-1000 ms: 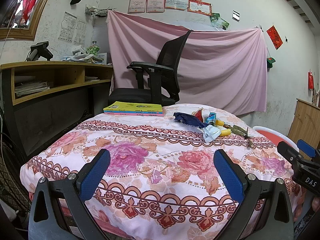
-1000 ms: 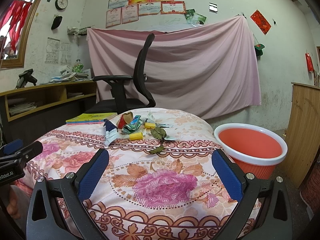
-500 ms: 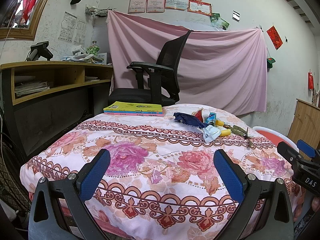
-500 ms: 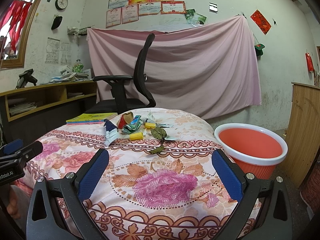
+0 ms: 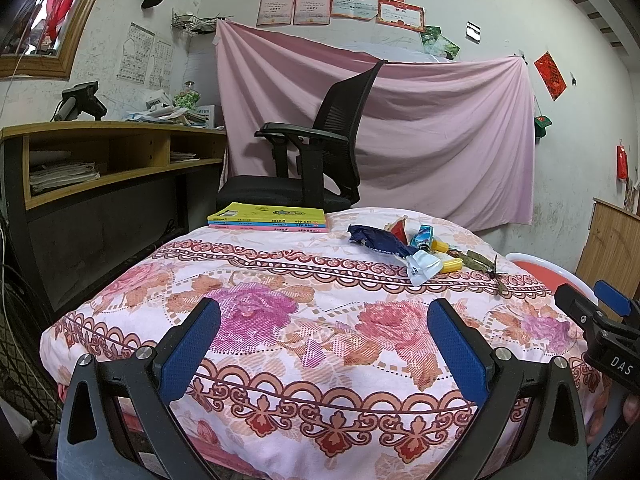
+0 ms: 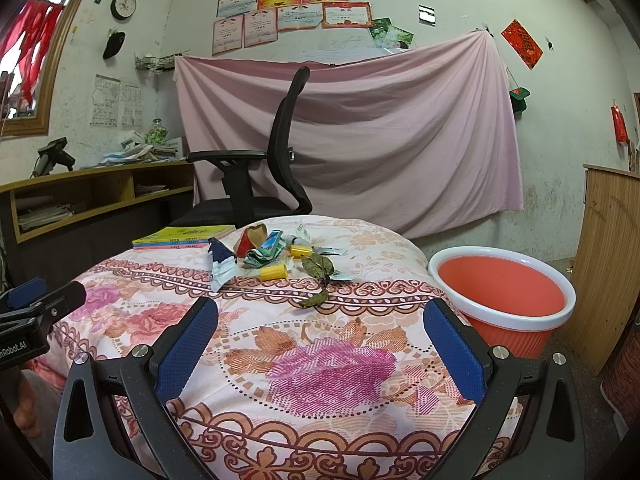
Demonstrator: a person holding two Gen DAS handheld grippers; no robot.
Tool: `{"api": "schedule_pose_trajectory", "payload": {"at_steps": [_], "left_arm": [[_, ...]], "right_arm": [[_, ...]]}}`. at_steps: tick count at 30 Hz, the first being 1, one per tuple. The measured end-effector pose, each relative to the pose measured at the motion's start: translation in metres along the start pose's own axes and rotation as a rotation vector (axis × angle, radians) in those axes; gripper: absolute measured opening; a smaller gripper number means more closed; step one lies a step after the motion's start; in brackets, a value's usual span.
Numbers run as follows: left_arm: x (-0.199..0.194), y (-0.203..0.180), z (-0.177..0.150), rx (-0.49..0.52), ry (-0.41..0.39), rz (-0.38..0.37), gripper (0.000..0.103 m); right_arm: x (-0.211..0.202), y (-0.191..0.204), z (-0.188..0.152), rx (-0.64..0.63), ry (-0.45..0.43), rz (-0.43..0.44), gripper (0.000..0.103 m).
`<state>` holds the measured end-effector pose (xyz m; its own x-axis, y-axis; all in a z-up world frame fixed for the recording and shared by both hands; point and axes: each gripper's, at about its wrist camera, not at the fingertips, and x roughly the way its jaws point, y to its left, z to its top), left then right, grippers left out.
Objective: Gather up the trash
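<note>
A small heap of trash lies toward the far side of the floral-covered table: a dark blue wrapper, a white wrapper, yellow caps, a red scrap and dry leaves. An orange bucket with a white rim stands on the floor right of the table. My left gripper hovers open over the table's near edge, well short of the heap. My right gripper is open too, above the near right part of the table, with nothing between its fingers.
A stack of books lies at the table's far left. Behind the table stands a black office chair. A wooden desk with shelves runs along the left wall, and a wooden cabinet stands at the right.
</note>
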<state>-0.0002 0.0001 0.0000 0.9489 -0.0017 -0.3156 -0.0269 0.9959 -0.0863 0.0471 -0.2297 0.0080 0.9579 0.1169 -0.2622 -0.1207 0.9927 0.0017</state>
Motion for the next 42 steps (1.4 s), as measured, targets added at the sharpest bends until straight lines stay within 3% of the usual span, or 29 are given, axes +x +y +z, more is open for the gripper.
{"api": "schedule_pose_trajectory", "payload": {"at_steps": [22, 34, 42], "left_arm": [[-0.004, 0.001, 0.005, -0.007, -0.032, 0.024, 0.101], [0.006, 0.001, 0.030, -0.066, -0.065, 0.053, 0.101], [0.012, 0.006, 0.049, -0.078, -0.110, 0.066, 0.101]], "right_arm": [[0.000, 0.009, 0.005, -0.018, 0.010, 0.030, 0.103], [0.017, 0.000, 0.046, -0.019, -0.031, 0.062, 0.103], [0.033, -0.007, 0.081, -0.054, -0.141, 0.041, 0.103]]}}
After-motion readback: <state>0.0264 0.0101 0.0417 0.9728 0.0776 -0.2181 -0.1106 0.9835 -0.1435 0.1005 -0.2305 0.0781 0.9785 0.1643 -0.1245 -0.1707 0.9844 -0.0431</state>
